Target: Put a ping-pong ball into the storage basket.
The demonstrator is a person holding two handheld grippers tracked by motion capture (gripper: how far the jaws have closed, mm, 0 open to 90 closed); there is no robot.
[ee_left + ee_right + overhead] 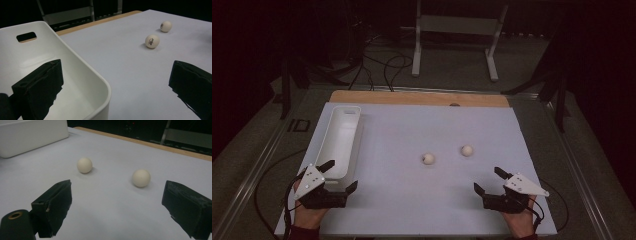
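Here, left gripper [339,177] wide open, straddling tray [343,120] rim, seemingly untouching

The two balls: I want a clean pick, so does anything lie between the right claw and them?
Nothing visible does. Bare white table lies between the open right claw and both balls.

Two white balls [428,159] [467,150] rest apart; white bin [343,125] seemingly empty.
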